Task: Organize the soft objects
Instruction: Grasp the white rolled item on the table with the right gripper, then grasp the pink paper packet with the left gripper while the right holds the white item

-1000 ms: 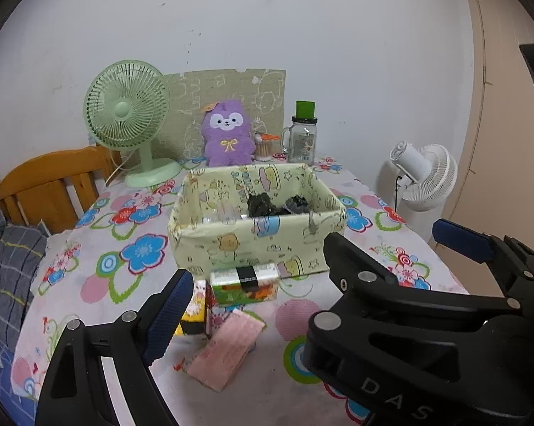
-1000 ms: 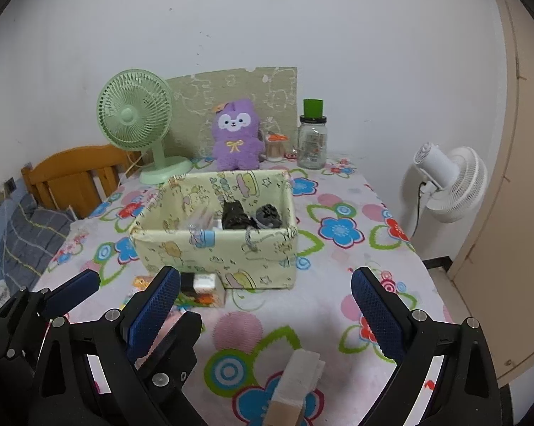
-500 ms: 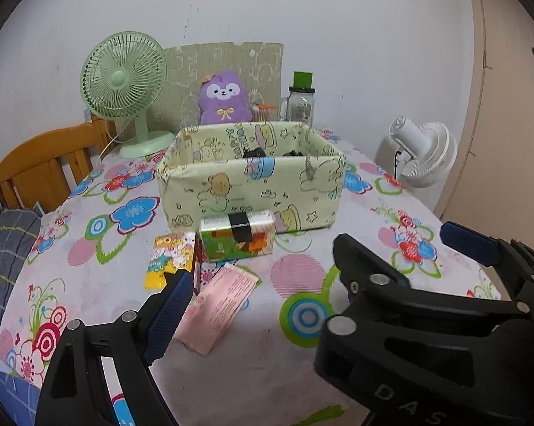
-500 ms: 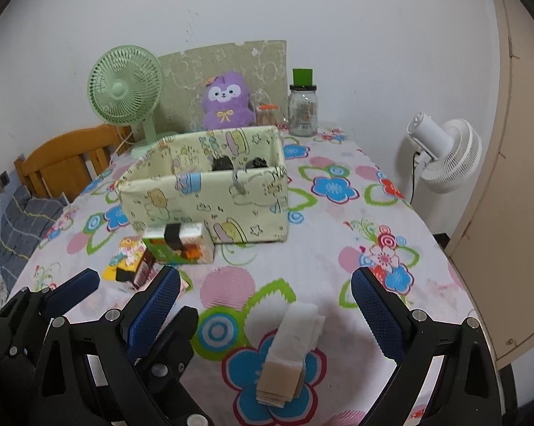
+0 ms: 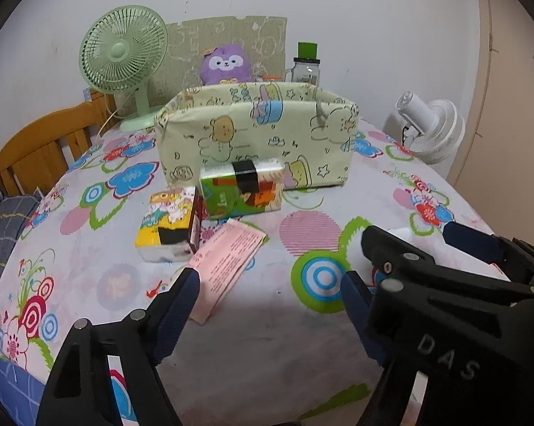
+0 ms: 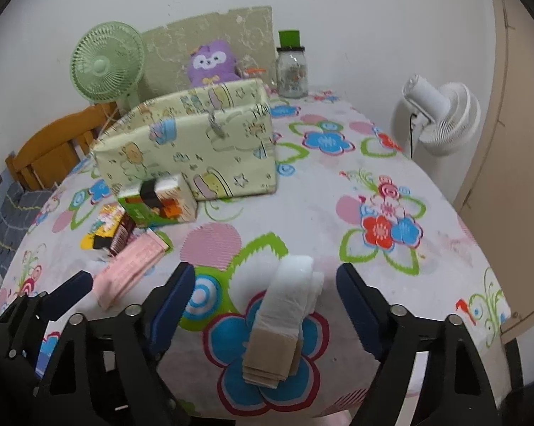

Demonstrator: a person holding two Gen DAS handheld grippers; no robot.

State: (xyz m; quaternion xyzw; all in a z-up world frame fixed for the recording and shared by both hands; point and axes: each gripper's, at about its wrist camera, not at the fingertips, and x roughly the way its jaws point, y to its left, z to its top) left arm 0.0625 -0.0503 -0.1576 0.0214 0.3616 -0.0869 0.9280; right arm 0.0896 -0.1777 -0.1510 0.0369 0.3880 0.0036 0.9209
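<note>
Folded cloth [image 6: 288,316]: white and beige, lying flat on the flowered tablecloth [image 6: 338,213], directly between my right gripper's [image 6: 265,303] fingers but not touched yet.
Right jaws: wide apart, one finger on each side of the cloth.
Left jaws: apart too; my left gripper [image 5: 270,305] hangs over bare tablecloth just beside the pink packet [image 5: 228,261], holding nothing.
Other soft things: green tissue pack [image 5: 242,188] and yellow tissue pack [image 5: 167,225], near the front wall of the fabric bin [image 5: 256,142].
Risk: I judge the cloth could slide or unfold if I close on its top layers only, since it is a loose stack.
Second risk: my two grippers sit close together, so a sideways move could knock them.
Right view only: the whole cloth shows here.
Left view only: it shows the yellow pack's face and the pink packet clearly; the cloth is almost hidden behind my right gripper.
</note>
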